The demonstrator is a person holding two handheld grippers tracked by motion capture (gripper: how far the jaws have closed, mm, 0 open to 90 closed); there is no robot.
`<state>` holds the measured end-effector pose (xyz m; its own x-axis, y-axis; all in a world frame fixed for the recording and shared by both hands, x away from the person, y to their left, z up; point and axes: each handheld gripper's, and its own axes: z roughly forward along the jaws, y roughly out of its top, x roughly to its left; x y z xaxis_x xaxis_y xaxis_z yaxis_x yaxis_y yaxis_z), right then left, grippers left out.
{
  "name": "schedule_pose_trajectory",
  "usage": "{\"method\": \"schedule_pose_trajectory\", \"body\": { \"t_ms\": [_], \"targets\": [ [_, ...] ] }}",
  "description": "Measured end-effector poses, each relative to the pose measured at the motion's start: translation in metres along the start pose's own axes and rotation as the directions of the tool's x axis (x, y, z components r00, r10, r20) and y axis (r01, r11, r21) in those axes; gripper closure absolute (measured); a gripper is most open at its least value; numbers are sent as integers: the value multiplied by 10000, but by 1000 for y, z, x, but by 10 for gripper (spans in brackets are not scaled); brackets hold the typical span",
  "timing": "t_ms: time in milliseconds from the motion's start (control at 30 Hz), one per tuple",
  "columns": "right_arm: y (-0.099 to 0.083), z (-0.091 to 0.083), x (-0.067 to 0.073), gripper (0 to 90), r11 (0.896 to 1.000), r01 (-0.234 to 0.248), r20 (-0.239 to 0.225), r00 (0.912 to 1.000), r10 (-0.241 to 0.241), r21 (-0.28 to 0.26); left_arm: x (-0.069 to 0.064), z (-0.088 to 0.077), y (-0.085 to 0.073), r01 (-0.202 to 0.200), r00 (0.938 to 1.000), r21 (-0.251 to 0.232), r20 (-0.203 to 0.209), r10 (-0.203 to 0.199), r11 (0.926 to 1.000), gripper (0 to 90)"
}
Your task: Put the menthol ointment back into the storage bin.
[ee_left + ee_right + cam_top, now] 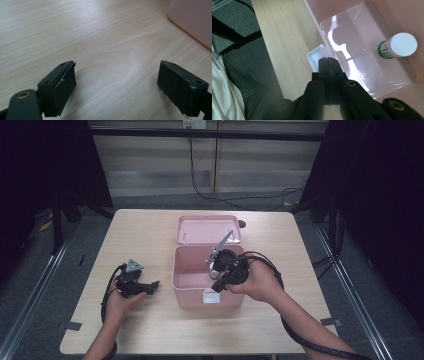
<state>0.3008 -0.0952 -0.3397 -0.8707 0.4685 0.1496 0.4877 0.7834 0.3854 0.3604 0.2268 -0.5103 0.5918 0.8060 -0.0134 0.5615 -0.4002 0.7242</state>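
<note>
Your right gripper (329,65) is closed with nothing in it, above the pink box (186,281). A small bottle (398,45) with a white cap lies inside the box. Your left gripper (116,82) is open and empty, low over the table (145,235), beside the box.

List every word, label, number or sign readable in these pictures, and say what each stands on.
None can be read.
Bottle in the pink box: its green-and-white label band is too small and blurred to read.
White label plate on the box's front: no legible text.
</note>
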Motion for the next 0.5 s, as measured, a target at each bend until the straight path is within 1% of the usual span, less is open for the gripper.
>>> {"method": "schedule_pose_trajectory", "body": {
  "t_ms": [133, 200, 267, 333, 367, 400, 467, 500],
  "targets": [
    [0, 5, 4, 900, 9996, 181, -55, 9998, -179, 206, 0, 0, 0, -5, 10000, 11, 8, 5, 10000, 146],
    [0, 8, 4, 900, 9995, 247, -104, 9996, -245, 213, 0, 0, 0, -2, 10000, 10, 7, 2, 10000, 146],
    [-1, 12, 6, 900, 9992, 222, -93, 9997, -219, 319, 0, 0, 0, -5, 10000, 13, 7, 5, 10000, 146],
    [-1, 16, 7, 900, 9986, 396, -153, 9991, -391, 359, 0, 0, 0, -3, 10000, 6, 4, 3, 10000, 146],
    [-2, 18, 7, 900, 9984, 406, -183, 9990, -399, 392, 0, 0, 0, -9, 10000, 14, 7, 9, 10000, 146],
    [-2, 20, 8, 900, 9982, 387, -127, 9992, -381, 466, 0, 0, 0, -4, 10000, 12, 7, 4, 10000, 146],
    [-3, 23, 7, 900, 9978, 511, -105, 9987, -507, 415, 0, 0, 0, -8, 10000, 13, 8, 8, 10000, 146],
    [-3, 24, 7, 900, 9981, 396, -136, 9991, -390, 470, 0, 0, 0, -4, 10000, 13, 16, 4, 10000, 146]
  ]
}}
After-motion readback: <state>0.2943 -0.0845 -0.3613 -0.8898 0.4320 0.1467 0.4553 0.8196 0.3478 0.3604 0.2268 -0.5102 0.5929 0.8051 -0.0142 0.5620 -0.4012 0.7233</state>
